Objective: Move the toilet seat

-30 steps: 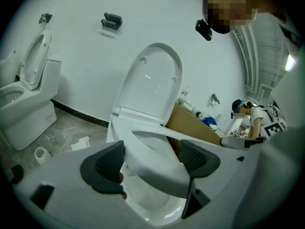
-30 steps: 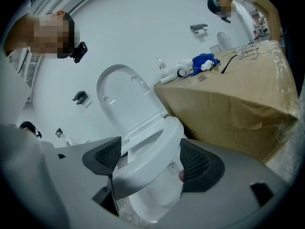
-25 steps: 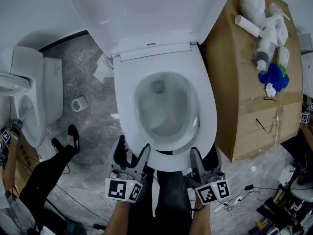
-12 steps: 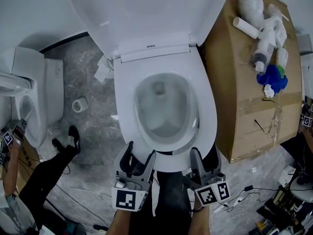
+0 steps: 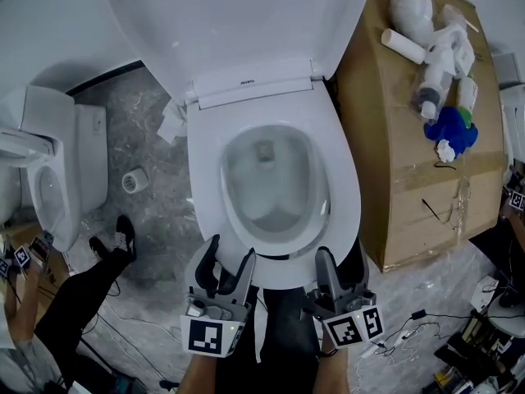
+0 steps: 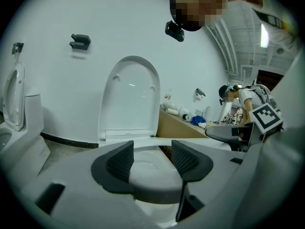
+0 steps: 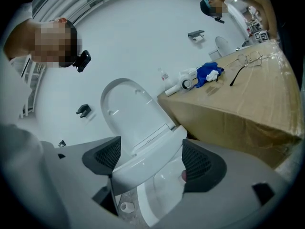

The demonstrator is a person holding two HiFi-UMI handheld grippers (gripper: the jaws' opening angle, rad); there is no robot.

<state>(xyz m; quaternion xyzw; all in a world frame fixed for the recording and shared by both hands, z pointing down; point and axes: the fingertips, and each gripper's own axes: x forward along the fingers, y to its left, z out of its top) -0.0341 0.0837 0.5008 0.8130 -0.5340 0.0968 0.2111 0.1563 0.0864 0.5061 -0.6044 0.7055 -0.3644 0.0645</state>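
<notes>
The white toilet seat (image 5: 344, 187) lies down on the bowl, and the lid (image 5: 246, 15) stands raised behind it. My left gripper (image 5: 228, 263) is at the seat's front left rim. Its jaws are closing, and in the left gripper view (image 6: 152, 159) the seat's white front (image 6: 151, 168) shows in the gap with neither pad pressing on it. At the front right rim is my right gripper (image 5: 326, 261), open. In the right gripper view (image 7: 152, 161) the seat's edge (image 7: 143, 163) runs across between the two wide-set jaws.
A big cardboard box (image 5: 410, 179) stands tight against the toilet's right side, with bottles and a blue cloth (image 5: 449, 128) on top. A second toilet (image 5: 49, 179) stands at the left, with a tape roll (image 5: 131, 180) and another person's shoe (image 5: 123, 232) on the floor. Cables (image 5: 410, 322) lie at the lower right.
My left gripper has moved forward to the seat's front rim and its jaws have narrowed. The right gripper has hardly moved.
</notes>
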